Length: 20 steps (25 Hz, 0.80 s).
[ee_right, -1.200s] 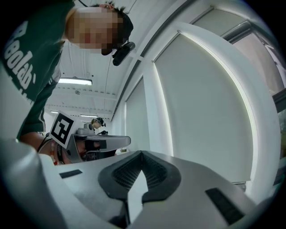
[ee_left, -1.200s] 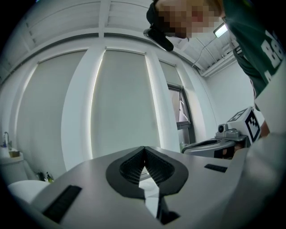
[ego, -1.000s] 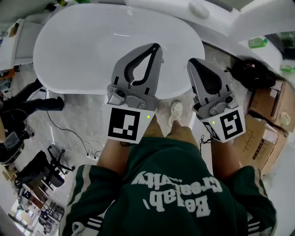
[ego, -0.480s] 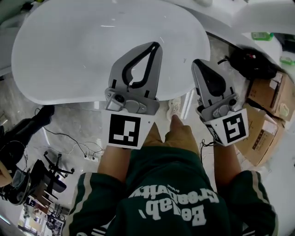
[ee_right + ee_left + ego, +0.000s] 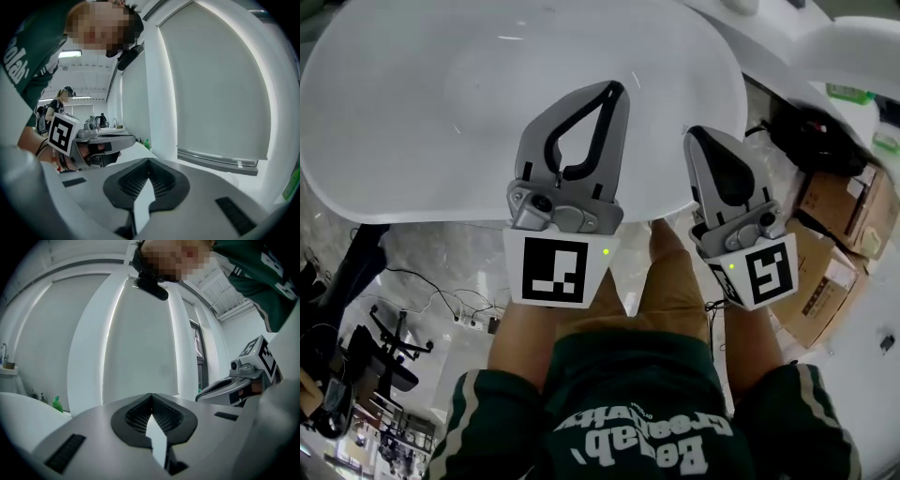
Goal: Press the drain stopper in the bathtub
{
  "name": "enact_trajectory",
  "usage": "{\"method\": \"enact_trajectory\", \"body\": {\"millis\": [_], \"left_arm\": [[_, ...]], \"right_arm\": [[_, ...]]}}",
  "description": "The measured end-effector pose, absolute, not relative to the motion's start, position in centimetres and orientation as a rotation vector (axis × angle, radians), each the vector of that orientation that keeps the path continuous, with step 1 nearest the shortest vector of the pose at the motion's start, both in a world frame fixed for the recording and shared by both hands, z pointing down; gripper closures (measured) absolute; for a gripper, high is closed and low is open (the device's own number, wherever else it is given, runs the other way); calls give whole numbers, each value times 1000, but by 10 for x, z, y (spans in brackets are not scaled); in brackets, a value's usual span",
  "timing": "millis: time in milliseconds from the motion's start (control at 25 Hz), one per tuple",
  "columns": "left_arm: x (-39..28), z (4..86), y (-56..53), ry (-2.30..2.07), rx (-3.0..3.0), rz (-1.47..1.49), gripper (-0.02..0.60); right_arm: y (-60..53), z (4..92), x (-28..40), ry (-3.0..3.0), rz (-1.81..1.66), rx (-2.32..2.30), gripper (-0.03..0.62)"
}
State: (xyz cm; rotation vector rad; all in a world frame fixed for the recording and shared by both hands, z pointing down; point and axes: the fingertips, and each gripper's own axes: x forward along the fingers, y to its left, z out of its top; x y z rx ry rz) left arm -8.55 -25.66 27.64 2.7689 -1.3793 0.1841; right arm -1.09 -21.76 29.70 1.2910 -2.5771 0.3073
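Where the near rim of the bathtub (image 5: 422, 202) curves across, the left gripper (image 5: 616, 91) overhangs it, jaws closed on nothing. The right gripper (image 5: 695, 136), likewise closed and empty, crosses the rim's right end, with cardboard boxes (image 5: 848, 234) just beyond. No view shows the drain stopper.

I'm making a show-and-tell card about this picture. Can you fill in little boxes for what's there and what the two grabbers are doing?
place: white bathtub, seen from above
left gripper: jaws together, nothing held, in front of the tub
right gripper: jaws together, nothing held, by the tub's edge
drain stopper: not in view
beside tub: cardboard boxes on the floor
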Motion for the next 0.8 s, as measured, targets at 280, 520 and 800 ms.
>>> {"method": "enact_trajectory", "body": {"millis": [280, 520, 800], "left_arm": [[-77, 336, -268, -1428, 2723, 245, 577], [-64, 399, -281, -1505, 2647, 308, 577], [-61, 453, -284, -1604, 2522, 351, 576]], "right_arm": [[-234, 369, -4, -2602, 293, 1111, 580], [-248, 433, 6, -2578, 293, 958, 580], [-254, 510, 8, -2522, 322, 738, 580]]}}
